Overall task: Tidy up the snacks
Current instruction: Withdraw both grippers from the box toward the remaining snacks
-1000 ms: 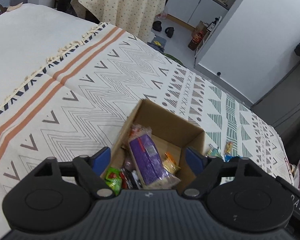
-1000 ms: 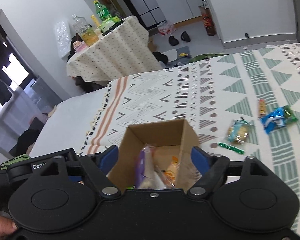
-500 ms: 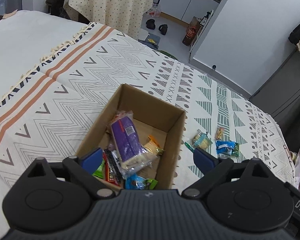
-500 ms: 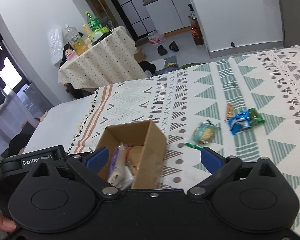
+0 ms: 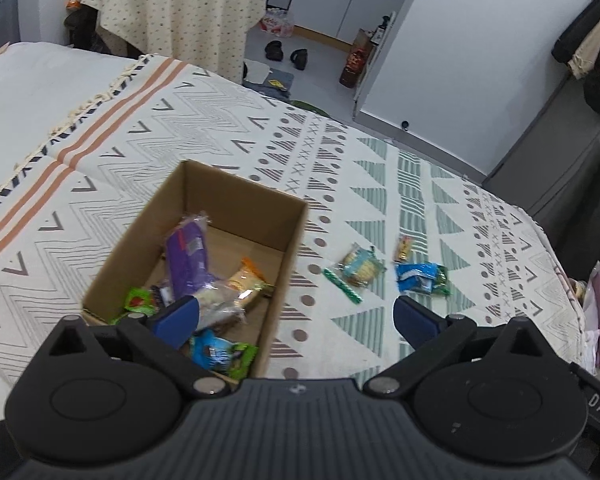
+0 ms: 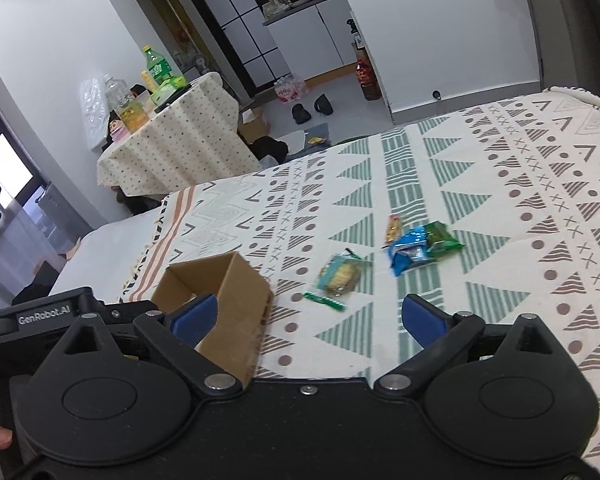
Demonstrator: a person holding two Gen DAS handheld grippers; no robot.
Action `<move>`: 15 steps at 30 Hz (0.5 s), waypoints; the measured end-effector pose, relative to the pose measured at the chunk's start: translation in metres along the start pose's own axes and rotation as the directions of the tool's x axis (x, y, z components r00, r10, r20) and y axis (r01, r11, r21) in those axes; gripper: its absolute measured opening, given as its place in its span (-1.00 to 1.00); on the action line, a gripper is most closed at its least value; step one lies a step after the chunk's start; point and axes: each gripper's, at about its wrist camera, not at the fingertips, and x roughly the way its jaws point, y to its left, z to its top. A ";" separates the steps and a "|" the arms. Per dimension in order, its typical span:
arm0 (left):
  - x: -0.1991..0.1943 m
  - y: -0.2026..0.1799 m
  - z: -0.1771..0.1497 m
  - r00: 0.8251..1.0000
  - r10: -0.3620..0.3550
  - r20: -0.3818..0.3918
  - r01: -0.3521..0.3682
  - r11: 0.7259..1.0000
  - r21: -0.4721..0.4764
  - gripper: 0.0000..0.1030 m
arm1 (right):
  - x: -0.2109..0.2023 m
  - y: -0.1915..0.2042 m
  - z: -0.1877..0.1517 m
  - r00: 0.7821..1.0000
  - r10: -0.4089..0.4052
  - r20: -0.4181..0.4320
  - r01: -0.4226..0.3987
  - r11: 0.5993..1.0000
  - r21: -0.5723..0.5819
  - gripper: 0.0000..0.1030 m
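Both grippers, my left gripper and right gripper, are gaping empty above the bedspread; "GenRobot.AI" is showing beside mine. Snacks are lying mid-bedspread, right of the box.

We see open brown cardboard box on patterned bed cover. In box: purple wrapped packet over orange-tipped snack bag. Right of box on cover: clear cracker packet, thin green stick just before it, blue crumpled wrapper farther right, small yellow bar behind wrapper.
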 end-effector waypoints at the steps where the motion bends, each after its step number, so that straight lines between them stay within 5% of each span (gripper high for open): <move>1: 0.001 -0.004 -0.001 1.000 -0.009 -0.005 0.009 1.000 0.003 1.00 | -0.001 -0.005 0.000 1.000 0.000 0.002 0.000 1.000 0.001 0.93; 15: 0.020 -0.054 -0.012 1.000 0.022 0.008 -0.023 0.990 0.140 0.99 | 0.010 -0.073 -0.006 0.998 0.040 0.042 -0.042 0.997 0.065 0.92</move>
